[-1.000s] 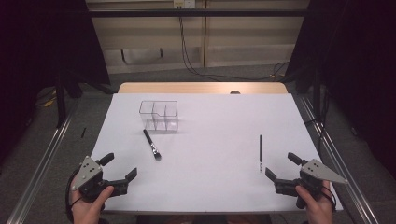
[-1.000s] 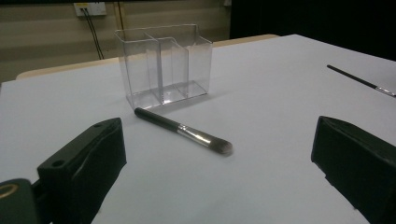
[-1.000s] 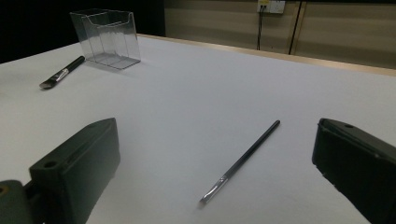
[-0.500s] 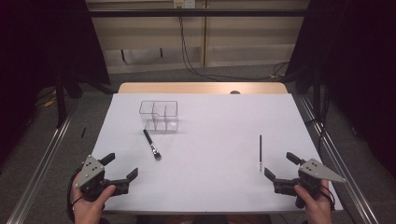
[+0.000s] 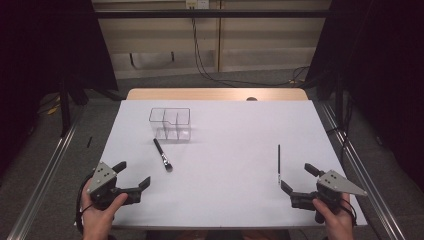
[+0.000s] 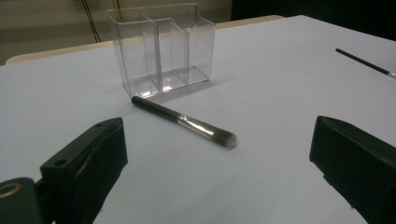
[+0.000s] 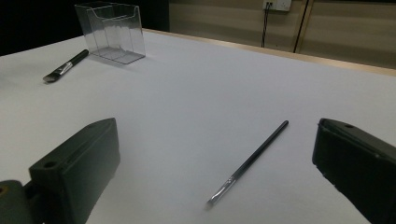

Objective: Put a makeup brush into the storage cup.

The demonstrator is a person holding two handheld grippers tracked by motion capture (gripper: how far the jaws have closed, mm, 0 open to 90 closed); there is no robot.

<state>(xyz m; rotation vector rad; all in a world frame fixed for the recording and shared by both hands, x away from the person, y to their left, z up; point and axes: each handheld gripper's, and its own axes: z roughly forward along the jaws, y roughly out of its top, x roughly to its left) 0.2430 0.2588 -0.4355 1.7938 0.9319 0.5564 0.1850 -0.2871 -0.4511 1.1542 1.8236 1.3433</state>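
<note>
Left hand-held gripper (image 5: 134, 174): jaws spread wide, nothing between them; resting at the near edge of the tabletop (image 5: 230, 130).
Right hand-held gripper (image 5: 298, 176): jaws spread too, nothing held; low at the near edge, far side from the left one.
Makeup brush (image 6: 183, 121): thick one, black handle, silver ferrule, dark bristles; lies flat just ahead of the left hand-held gripper, bristle end toward it, handle tip just short of the organizer. High view has it at (image 5: 163, 155).
Thin brush (image 7: 249, 162): slim black handle, small flat tip; lies flat directly ahead of the right hand-held gripper, tip end nearest its jaws. High view (image 5: 278, 162).
Clear organizer (image 6: 161, 48): transparent plastic, divided compartments, upright, beyond the makeup brush from the left hand-held gripper; all compartments look empty. High view (image 5: 171, 124).
Progress: judged at the very start. Both brushes untouched on the tabletop, none in the organizer.
Left to do: likely pick up each brush and stand it in a compartment; both grasps not yet made.
Writing: no brand, label or lettering readable on brushes or organizer.
</note>
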